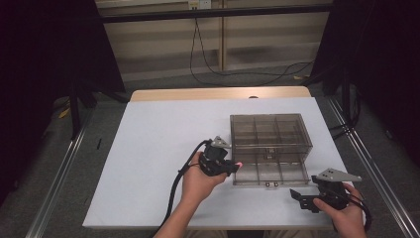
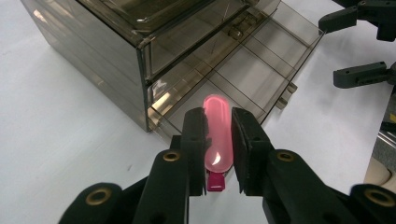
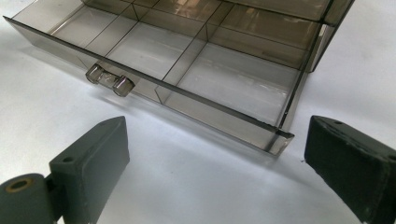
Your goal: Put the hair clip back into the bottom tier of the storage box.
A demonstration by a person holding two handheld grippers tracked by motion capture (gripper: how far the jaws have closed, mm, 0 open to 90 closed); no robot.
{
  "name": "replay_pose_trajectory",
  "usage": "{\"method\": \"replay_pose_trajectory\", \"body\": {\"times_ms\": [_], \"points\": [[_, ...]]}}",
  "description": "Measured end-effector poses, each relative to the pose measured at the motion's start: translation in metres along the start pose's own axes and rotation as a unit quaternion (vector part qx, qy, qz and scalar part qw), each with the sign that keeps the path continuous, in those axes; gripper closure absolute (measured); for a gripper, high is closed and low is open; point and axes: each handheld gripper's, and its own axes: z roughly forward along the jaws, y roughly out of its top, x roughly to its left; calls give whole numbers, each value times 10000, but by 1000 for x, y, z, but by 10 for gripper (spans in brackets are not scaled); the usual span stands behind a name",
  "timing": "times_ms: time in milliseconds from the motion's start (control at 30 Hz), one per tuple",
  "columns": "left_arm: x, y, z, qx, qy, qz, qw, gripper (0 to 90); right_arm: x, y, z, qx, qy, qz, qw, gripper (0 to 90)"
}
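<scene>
The left gripper (image 2: 218, 135) is clamped on a pink capsule-shaped item (image 2: 217, 130), its two pads pressing the sides, and holds it at the near left corner of the pulled-out drawer (image 2: 261, 70) of a smoked-plastic organizer box (image 1: 270, 136). In the high view the same left gripper (image 1: 233, 168) sits just beside the box's left front, the pink item (image 1: 239, 163) showing as a small spot at its tip. Judged from this, the drawer is already open and the item is picked up; what is left is to carry it over a compartment, release it, and close the drawer. The right gripper (image 1: 300, 199) rests apart on the white table (image 1: 148, 148), jaws spread wide and empty. The right gripper view adds the drawer's double-knob handle (image 3: 109, 80) and its empty, divided compartments; the left gripper view alone gives the grip detail.
</scene>
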Motion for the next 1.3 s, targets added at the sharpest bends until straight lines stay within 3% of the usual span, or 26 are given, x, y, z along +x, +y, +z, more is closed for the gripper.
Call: {"method": "replay_pose_trajectory", "body": {"times_ms": [1300], "points": [[-6, 9, 22, 15, 27, 80, 10000, 762, -1, 0, -1, -15, 24, -10, 10000, 66]]}}
